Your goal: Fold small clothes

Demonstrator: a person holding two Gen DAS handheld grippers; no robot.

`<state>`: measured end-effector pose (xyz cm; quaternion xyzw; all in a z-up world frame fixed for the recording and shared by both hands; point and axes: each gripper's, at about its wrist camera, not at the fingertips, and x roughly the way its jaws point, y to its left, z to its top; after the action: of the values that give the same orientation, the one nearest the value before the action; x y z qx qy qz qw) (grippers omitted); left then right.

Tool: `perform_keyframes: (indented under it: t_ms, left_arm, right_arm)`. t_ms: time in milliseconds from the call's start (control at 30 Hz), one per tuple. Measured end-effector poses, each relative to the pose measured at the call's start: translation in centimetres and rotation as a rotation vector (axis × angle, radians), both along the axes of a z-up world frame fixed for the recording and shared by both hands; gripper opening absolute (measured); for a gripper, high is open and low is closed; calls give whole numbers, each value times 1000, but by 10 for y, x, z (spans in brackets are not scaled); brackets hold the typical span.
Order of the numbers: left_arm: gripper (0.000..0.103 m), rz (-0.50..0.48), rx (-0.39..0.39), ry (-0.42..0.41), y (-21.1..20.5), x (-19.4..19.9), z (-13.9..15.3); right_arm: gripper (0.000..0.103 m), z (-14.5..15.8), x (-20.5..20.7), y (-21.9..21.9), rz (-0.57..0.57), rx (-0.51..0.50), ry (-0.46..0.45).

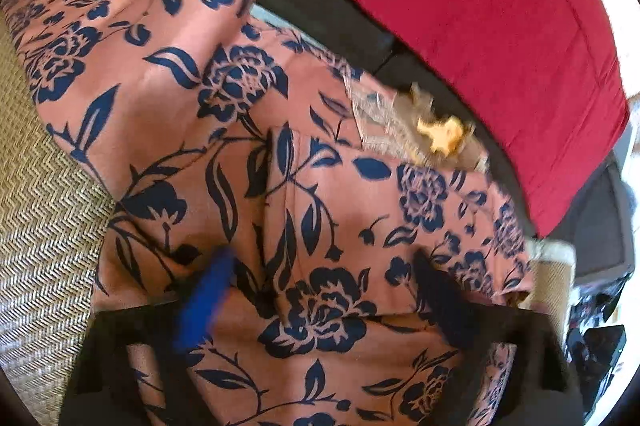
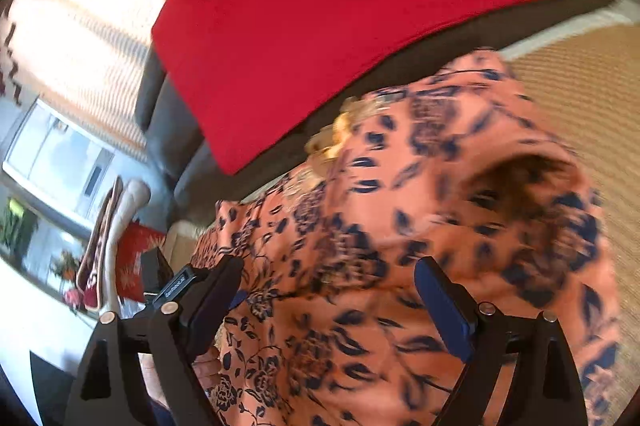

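A salmon-pink garment (image 1: 248,145) with a navy flower print lies rumpled on a beige woven cover (image 1: 44,226). A gold and tan trim (image 1: 440,137) shows at its far edge. My left gripper (image 1: 320,294) hangs low over the cloth, with its blue finger (image 1: 208,298) and dark finger (image 1: 436,290) spread apart and flat cloth lying between them. In the right wrist view the same garment (image 2: 440,205) is blurred. My right gripper (image 2: 328,296) stands wide open over its near part, gripping nothing.
A large red cushion (image 1: 460,25) (image 2: 340,5) rests on a dark sofa (image 1: 320,1) just behind the garment. The woven cover (image 2: 580,85) stretches to the right in the right wrist view. A bright window, a chair and a small red cushion (image 2: 136,258) lie far left.
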<state>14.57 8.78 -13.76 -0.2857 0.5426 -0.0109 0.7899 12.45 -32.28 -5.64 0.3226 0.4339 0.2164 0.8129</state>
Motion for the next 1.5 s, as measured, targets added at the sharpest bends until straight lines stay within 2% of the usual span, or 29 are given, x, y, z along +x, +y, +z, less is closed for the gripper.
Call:
perform_keyframes:
  t_ms: [33,67,100,133,167,267,367,400,500,533,567,633,700,800,900,933,967,1033,1133,1200,1267,1300,1333,1400,1433,1467,1500]
  left_arm:
    - [39,-13,5,30,-1,2,-3]
    - [33,-18,20,66,-3,5,-7]
    - [32,-15,26,78,-2,6,-8]
    - [26,-14,28,87,-1,6,-7]
    - [7,-12,42,97,1,7,-6]
    - [6,-31,75,45,8,4,10]
    - [6,-91,212,-153,-2,4,66]
    - [6,-119,277,-245,-8,3,93]
    - [6,-147,390,-393,-11,-2,130]
    - [6,-147,430,-414,-10,0,131]
    - [6,-148,435,-406,-6,-1,128]
    - [6,-150,414,-318,2,13,97]
    - [6,-161,431,-207,9,24,53]
    - [6,-163,425,-115,17,24,12]
    - [7,-141,415,-121,20,16,2]
    - [7,-141,419,-121,20,15,3]
    - [7,-142,421,-120,19,15,2]
    - [7,-142,414,-118,19,16,1]
    - [9,-153,435,-130,14,16,1]
    - [9,-156,451,-135,3,27,0]
    - [9,-153,449,-137,-2,29,-3]
    - [9,-151,443,-135,0,29,-3]
    - [9,-150,439,-134,1,29,-4]
    - [9,-150,433,-132,3,29,-3]
    - [9,-152,435,-133,3,29,-3]
    - [9,-153,440,-136,3,29,-2]
    - [9,-154,445,-138,3,28,-2]
  right_arm:
    - [91,0,-2,-5,-8,6,3]
    - [91,-1,-4,-9,-14,12,6]
    - [91,-2,-5,-12,-20,17,7]
    - [91,-4,-6,-12,-24,20,6]
    - [91,-5,-6,-13,-25,24,7]
    - [91,-6,-8,-17,-29,32,7]
    - [91,-3,-11,-26,-37,27,-1]
    - [91,-2,-10,-27,-42,31,-2]
    - [91,5,-7,-41,-75,61,-16]
    - [91,7,-5,-46,-90,70,-23]
    - [91,9,-2,-53,-117,79,-26]
    - [91,10,6,-63,-147,86,-23]
    - [91,7,20,-73,-159,126,-11]
    - [91,2,49,-83,-138,198,34]
    - [91,-24,81,-83,-87,219,162]
    - [91,-40,90,-82,-90,162,247]
    - [90,-51,94,-83,-94,131,291]
    - [90,-39,93,-84,-74,115,240]
    - [90,-8,85,-98,-130,41,114]
    - [90,-14,93,-106,-133,0,163]
    - [90,-28,102,-102,-106,-94,212]
    - [87,-38,104,-99,-90,-150,239]
    - [78,-42,103,-98,-82,-165,247]
    - [66,-40,98,-94,-75,-188,219]
    - [42,-41,97,-91,-63,-188,227]
    - [34,-43,97,-86,-53,-225,242]
    - [35,-45,98,-80,-36,-265,247]
